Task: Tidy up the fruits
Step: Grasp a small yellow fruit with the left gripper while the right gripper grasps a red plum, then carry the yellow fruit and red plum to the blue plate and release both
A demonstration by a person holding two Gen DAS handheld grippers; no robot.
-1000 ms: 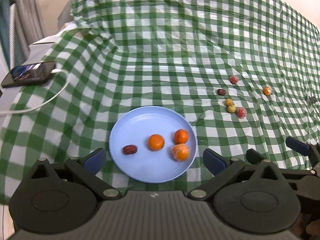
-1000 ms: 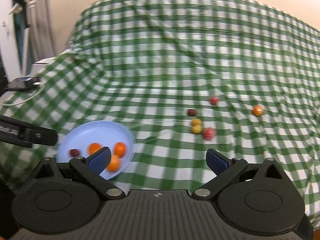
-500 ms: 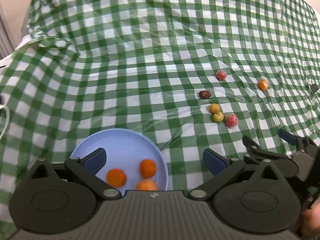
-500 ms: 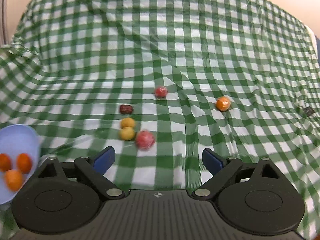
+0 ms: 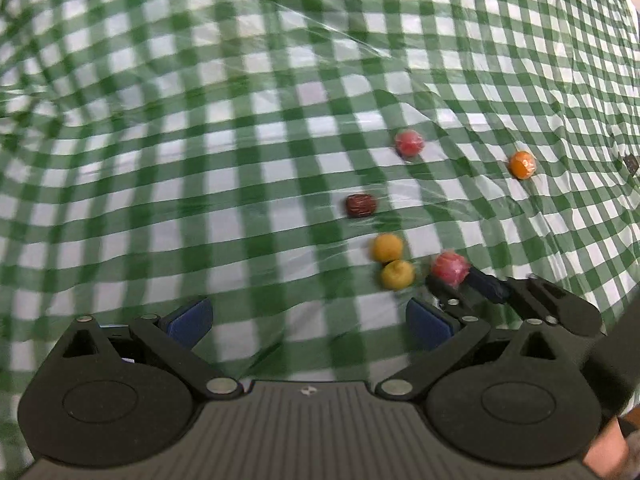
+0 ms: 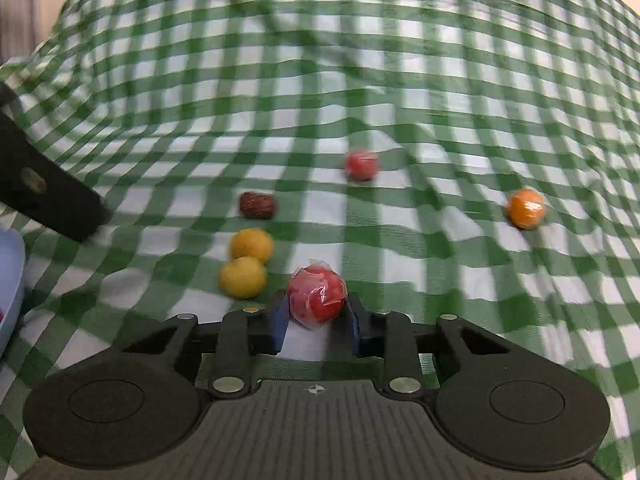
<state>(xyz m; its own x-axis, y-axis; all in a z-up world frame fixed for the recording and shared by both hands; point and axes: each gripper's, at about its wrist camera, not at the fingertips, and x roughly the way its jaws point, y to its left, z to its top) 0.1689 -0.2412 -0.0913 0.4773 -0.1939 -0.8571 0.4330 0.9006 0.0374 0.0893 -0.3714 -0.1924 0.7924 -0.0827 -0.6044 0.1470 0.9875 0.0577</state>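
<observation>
A wrapped red fruit (image 6: 317, 295) is sitting between the blue pads of the right gripper (image 6: 318, 322), whose jaws are pinching it from both sides. Just past the left pad two yellow fruits (image 6: 243, 277) are lying one behind the other, touching, and a dark brown date (image 6: 257, 205) is resting a little beyond them. Further ahead of the jaws a second red fruit (image 6: 361, 165) is lying alone, and an orange fruit (image 6: 525, 208) is sitting well off to the right. Everything is resting on a green-and-white checked cloth (image 6: 400, 92), which is wrinkling and rising at the back towards a pale wall. A blue plate (image 6: 10, 280) is showing its rim at the far left edge. The left gripper (image 5: 308, 320) is hovering over bare cloth with its jaws spread wide, nothing between them.
</observation>
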